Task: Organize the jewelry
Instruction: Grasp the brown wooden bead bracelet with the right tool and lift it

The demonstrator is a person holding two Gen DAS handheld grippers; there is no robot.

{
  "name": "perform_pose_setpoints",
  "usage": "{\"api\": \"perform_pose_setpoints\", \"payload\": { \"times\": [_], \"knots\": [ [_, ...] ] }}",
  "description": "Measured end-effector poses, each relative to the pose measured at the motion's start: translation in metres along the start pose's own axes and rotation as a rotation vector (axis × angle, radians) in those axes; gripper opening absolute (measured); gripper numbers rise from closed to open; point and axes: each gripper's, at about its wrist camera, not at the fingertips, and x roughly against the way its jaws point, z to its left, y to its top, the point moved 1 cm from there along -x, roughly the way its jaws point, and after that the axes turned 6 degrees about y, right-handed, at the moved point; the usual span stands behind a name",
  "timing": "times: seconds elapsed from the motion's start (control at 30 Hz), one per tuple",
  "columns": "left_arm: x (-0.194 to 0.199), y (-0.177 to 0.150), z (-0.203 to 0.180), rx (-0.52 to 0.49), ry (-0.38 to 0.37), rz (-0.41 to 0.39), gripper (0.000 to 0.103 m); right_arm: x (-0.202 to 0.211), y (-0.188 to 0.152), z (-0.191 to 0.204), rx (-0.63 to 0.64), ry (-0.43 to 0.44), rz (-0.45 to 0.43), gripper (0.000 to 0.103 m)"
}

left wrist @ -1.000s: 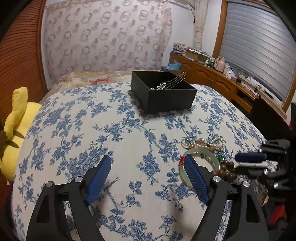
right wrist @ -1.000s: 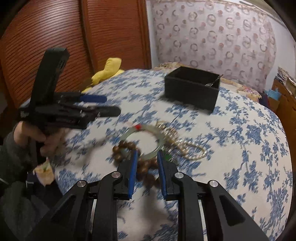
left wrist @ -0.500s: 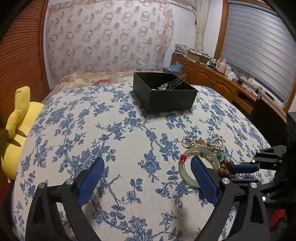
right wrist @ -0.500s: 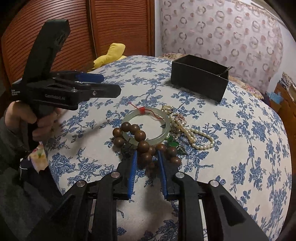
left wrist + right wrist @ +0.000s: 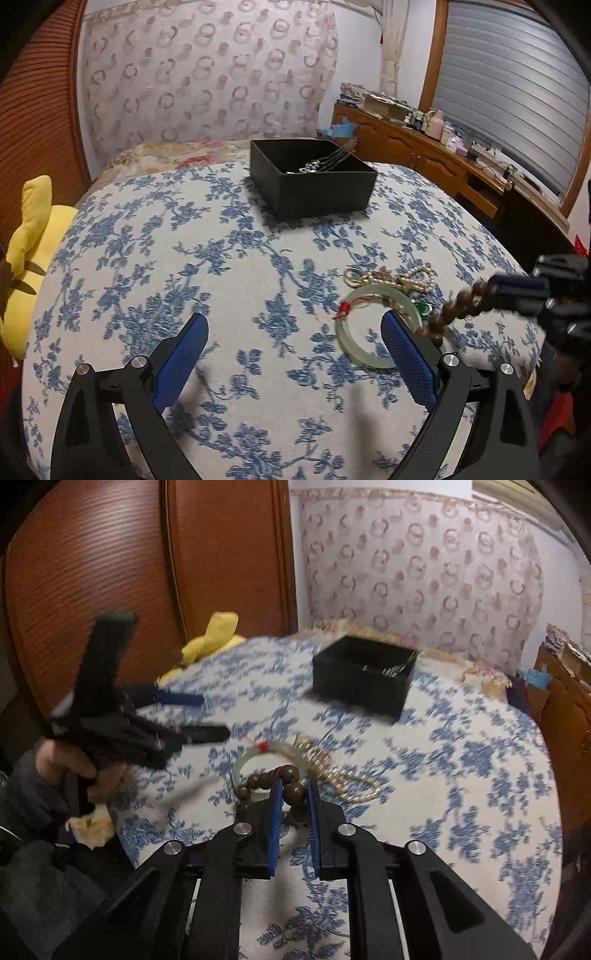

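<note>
While the wooden bead bracelet [image 5: 286,788] is pinched between the narrowly set jaws of the right gripper [image 5: 293,794], its strand is seen dangling just above the jade bangle [image 5: 376,325] and the pearl strand [image 5: 351,781] on the floral cloth [image 5: 221,258]. The black box [image 5: 364,685], where hairpins are already kept, is placed well ahead and slightly right of that gripper. The left gripper [image 5: 291,339] is held wide apart, empty, farther from the beads.

Your left camera looks low across the floral tablecloth [image 5: 236,258] from its near edge toward the black box [image 5: 314,184], your right camera views it from the right edge, both sharing the bangle [image 5: 273,760].
</note>
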Motion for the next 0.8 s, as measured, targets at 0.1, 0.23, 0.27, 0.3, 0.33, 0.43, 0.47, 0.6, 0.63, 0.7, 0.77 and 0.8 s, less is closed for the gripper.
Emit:
{"api": "perform_pose_setpoints", "payload": {
  "times": [0.1,0.23,0.27,0.3,0.33,0.43,0.47,0.6,0.63,0.7,0.77,0.8],
  "knots": [
    [-0.001,-0.001,-0.009,-0.018,-0.01,0.007,0.091,0.017,0.005,-0.003,-0.006,-0.012,-0.037,0.015],
    [-0.004,-0.003,-0.023,-0.047,-0.029,0.02,0.091,0.032,0.008,-0.007,-0.017,-0.037,-0.076,0.015],
    [-0.004,-0.003,-0.026,-0.055,-0.033,0.023,0.091,0.034,0.009,-0.008,-0.018,-0.043,-0.082,0.015],
    [-0.006,-0.003,-0.03,-0.063,-0.037,0.026,0.091,0.037,0.01,-0.009,-0.019,-0.053,-0.093,0.015],
    [-0.006,-0.003,-0.033,-0.069,-0.04,0.029,0.091,0.039,0.011,-0.01,-0.021,-0.056,-0.099,0.015],
    [-0.011,-0.001,-0.041,-0.092,-0.046,0.038,0.091,0.041,0.014,-0.014,-0.025,-0.07,-0.111,0.015],
    [-0.012,0.0,-0.044,-0.099,-0.047,0.041,0.091,0.041,0.015,-0.015,-0.025,-0.077,-0.111,0.015],
    [-0.022,0.002,-0.054,-0.128,-0.043,0.077,0.091,0.041,0.015,-0.019,-0.024,-0.096,-0.113,0.015],
    [-0.025,0.003,-0.057,-0.138,-0.047,0.084,0.091,0.041,0.016,-0.021,-0.024,-0.1,-0.112,0.015],
    [-0.03,0.004,-0.06,-0.147,-0.047,0.1,0.091,0.039,0.015,-0.023,-0.025,-0.108,-0.109,0.015],
    [-0.033,0.004,-0.064,-0.156,-0.049,0.109,0.091,0.038,0.014,-0.024,-0.026,-0.113,-0.106,0.015],
    [-0.034,0.004,-0.065,-0.161,-0.05,0.112,0.091,0.038,0.014,-0.025,-0.026,-0.116,-0.104,0.015]
  ]
}}
